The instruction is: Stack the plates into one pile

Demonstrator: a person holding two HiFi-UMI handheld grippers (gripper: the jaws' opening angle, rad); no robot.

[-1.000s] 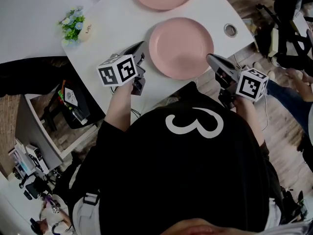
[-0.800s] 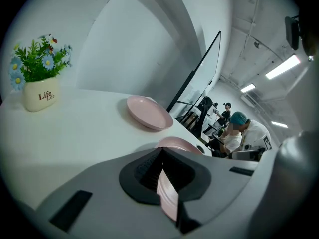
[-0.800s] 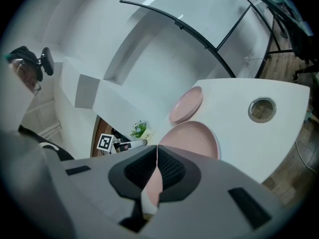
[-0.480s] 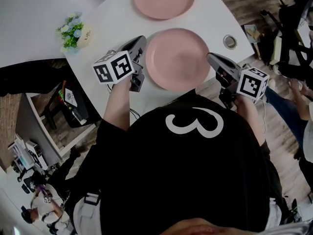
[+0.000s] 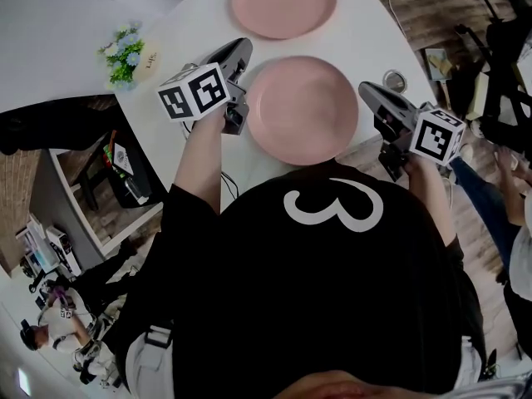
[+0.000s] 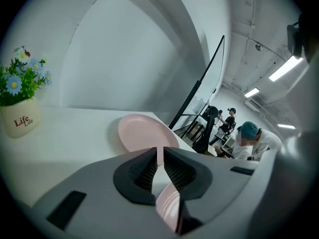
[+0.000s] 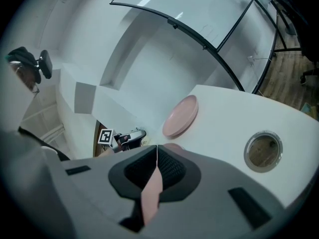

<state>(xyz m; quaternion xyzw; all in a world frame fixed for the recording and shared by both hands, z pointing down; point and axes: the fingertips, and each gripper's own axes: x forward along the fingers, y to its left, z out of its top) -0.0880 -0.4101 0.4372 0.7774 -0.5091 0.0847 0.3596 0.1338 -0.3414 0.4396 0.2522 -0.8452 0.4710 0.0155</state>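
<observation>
Two pink plates lie apart on the white table [image 5: 193,30]. The near plate [image 5: 302,109] lies between my grippers and the far plate [image 5: 283,2] lies beyond it. My left gripper [image 5: 240,48] sits along the near plate's left rim, pointing at the far plate [image 6: 142,132]. Its jaws are shut and empty, having just parted by a hair. My right gripper [image 5: 366,89] lies beside the right rim, shut on nothing. Under each pair of pads only a pink sliver of the near plate [image 6: 167,208] [image 7: 149,195] shows.
A small flower pot [image 5: 125,48] stands on the table to the left of my left gripper. A round cable hole [image 5: 395,80] is in the tabletop just right of my right gripper. The table edge curves close on the right, and people and chairs stand beyond it.
Both grippers have slid forward along the near plate's sides toward the far plate, the left one rising slightly. The near plate stays flat on the table.
</observation>
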